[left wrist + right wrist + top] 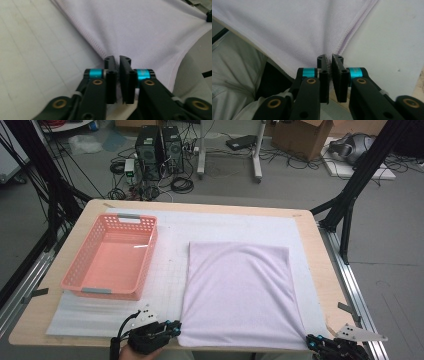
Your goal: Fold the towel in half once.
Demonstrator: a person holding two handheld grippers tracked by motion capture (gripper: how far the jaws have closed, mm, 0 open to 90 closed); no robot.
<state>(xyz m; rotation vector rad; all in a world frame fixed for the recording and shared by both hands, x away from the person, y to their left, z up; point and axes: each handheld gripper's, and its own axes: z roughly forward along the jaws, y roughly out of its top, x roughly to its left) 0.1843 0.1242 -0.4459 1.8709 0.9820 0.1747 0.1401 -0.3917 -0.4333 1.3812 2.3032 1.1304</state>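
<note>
A pale lilac cloth (240,290) lies folded flat on the right half of the white mat, its near edge at the table's front. My left gripper (176,327) is at the cloth's near left corner. In the left gripper view the cloth (137,25) bunches into the left gripper (117,60), whose jaws are pressed together on the corner. My right gripper (310,340) is at the near right corner. In the right gripper view the cloth's hemmed edge (299,25) runs into the right gripper (329,58), also pinched shut on it.
A pink plastic basket (112,257) stands empty on the left of the white mat (170,227). The wooden table (320,265) has black frame posts at both sides. Computers, cables and boxes sit on the floor beyond. The person's light trouser leg (234,75) is below the table's front edge.
</note>
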